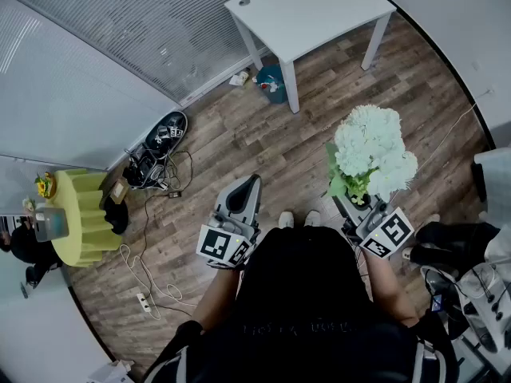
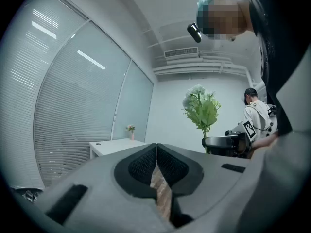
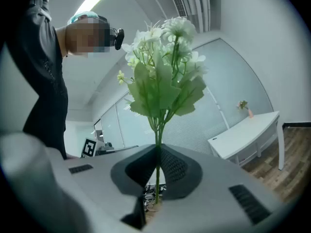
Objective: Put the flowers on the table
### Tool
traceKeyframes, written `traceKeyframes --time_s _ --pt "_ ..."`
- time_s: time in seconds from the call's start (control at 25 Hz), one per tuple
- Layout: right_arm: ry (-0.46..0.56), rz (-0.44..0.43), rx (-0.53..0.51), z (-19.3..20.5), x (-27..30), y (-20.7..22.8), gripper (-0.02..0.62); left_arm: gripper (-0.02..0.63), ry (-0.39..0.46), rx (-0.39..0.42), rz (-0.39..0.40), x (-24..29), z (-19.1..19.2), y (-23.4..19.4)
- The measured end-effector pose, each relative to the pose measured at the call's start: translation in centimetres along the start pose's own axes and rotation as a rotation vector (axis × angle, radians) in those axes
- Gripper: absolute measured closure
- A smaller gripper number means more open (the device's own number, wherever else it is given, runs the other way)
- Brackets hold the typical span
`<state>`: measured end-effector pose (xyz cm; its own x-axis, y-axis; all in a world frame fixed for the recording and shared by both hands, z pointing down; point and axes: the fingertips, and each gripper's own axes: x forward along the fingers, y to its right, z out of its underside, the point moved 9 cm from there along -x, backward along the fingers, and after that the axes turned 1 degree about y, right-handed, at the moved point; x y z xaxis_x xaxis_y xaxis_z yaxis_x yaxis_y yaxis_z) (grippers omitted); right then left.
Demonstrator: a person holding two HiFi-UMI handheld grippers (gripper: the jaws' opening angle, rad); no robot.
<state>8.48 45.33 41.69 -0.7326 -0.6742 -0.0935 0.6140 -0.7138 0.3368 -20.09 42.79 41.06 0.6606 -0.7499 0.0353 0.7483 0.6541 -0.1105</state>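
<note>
Dark-clothed shoulders of a person (image 1: 311, 294) fill the lower edge of the head view, both arms reaching out over a wood-plank floor (image 1: 263, 142). On the person's right, the right hand-held gripper (image 3: 158, 152) is clamped on the thin green stem (image 3: 157, 178) of a bunch of white flowers (image 1: 371, 150). The bunch stands upright above its jaws, with green leaves just under the blooms. On the person's left, the left hand-held gripper (image 2: 156, 152) holds nothing, its ribbed pads (image 2: 143, 166) pressed together along one seam. Two shoe tips (image 1: 286, 219) show on the planks between the two tools. Farther out to the left, cables and black gear (image 1: 156, 154) lie on the floor beside a glass wall with blinds (image 1: 120, 30), near a round table draped in yellow (image 1: 80, 214). Farthest off, a white table (image 1: 311, 6) stands by that wall, well apart from the flowers. A small pink vase (image 3: 248, 111) shows at its far end, and a teal bag (image 1: 271, 82) sits on the floor by its near leg.
</note>
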Motion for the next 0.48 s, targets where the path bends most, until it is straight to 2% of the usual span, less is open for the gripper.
traceKeyframes --time_s 0.2,0.48 --pt "0.0 0.004 0.013 -0.1 -1.6 0.7 0.557 0.586 0.005 0.01 -0.001 0.5 -0.1 1.8" --pt "0.006 0.009 0.1 0.2 -2.3 2.9 0.557 0.586 0.012 -0.003 -0.025 1.0 0.2 2.7"
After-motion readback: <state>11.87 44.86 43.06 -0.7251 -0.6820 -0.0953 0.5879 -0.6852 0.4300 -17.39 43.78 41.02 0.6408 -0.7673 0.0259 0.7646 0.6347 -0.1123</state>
